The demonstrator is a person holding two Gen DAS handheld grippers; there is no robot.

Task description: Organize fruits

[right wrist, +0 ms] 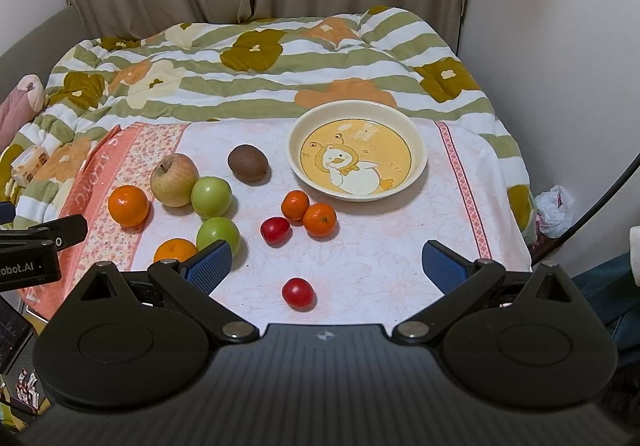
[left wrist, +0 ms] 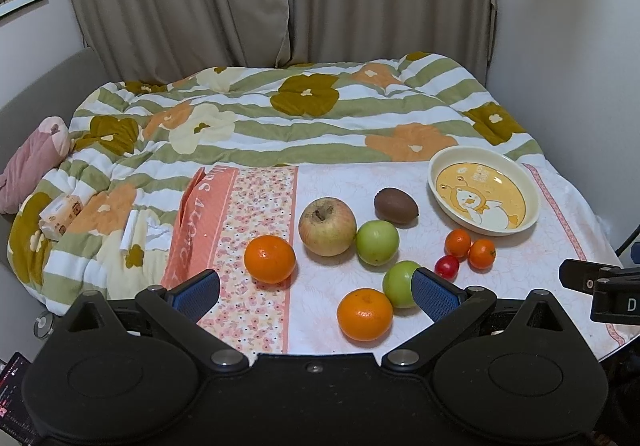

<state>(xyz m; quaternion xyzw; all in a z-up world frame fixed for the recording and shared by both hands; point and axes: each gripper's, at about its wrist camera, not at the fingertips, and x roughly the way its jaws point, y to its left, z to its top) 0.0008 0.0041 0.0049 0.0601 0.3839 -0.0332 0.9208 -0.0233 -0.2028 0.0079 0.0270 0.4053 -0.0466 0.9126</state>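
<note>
A: You're holding the left gripper with its blue pads spread wide, gripping nothing. It's hovering over the near side of the pink cloth.

B: And the right gripper?

A: You're keeping it spread wide too, with nothing between its fingers. A cherry tomato is lying just ahead of it, not touching either pad.

B: Where's the fruit sitting relative to the duck plate?

A: All of it is lying outside the plate, to its left and near side. The kiwi is resting just left of the plate, its long axis running left to right. The apple is sitting further left, its stem end tilting up and to the left, touching a green fruit. Two small tangerines are touching each other just in front of the plate, with a second tomato beside them.
</note>
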